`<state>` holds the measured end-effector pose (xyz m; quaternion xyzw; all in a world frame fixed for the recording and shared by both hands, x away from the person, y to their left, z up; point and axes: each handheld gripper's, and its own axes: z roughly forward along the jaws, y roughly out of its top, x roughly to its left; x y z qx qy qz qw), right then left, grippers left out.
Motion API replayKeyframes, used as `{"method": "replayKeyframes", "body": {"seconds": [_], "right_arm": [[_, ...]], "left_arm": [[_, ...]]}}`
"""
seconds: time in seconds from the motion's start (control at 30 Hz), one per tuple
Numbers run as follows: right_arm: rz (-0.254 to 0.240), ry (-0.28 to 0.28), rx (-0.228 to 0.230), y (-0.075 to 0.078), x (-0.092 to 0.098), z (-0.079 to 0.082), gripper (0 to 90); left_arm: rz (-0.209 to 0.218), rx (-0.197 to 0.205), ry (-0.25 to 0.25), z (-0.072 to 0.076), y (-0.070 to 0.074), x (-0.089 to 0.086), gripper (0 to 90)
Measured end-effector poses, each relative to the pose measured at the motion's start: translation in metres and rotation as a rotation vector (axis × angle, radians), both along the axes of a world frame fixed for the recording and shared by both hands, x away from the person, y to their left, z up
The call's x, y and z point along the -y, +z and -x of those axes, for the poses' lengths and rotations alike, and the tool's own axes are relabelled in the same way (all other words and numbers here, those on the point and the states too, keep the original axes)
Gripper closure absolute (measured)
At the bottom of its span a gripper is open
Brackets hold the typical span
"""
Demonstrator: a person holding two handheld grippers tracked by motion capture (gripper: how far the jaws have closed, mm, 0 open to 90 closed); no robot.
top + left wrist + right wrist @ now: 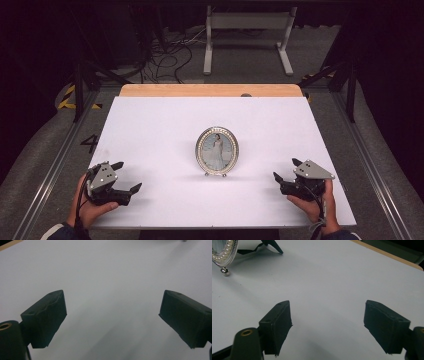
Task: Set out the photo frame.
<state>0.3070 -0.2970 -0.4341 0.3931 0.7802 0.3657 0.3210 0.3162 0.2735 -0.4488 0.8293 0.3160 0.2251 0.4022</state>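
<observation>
Standing upright near the middle of the white table (150, 125), an oval picture frame (217, 150) with a beaded silver rim faces the person, its small feet on the surface. Left gripper (126, 177) low at the near left, jaws spread wide, holding nothing, well apart from the frame. Right gripper (286, 170) mirrors it at the near right, jaws likewise parted and empty, frame edge off to its left.
</observation>
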Motion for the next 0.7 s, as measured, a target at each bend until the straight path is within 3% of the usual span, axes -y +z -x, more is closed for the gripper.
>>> {"method": "replayKeyframes", "body": {"seconds": [0.4,0.7], "right_arm": [[0.014,-0.016,-0.009,-0.003,0.004,0.000,22.3],[0.010,-0.017,-0.015,-0.006,0.004,0.000,22.0]], "left_arm": [[0.016,-0.017,0.033,0.001,-0.005,-0.017,7.6],[0.009,-0.028,0.020,-0.003,-0.007,-0.012,7.7]]}}
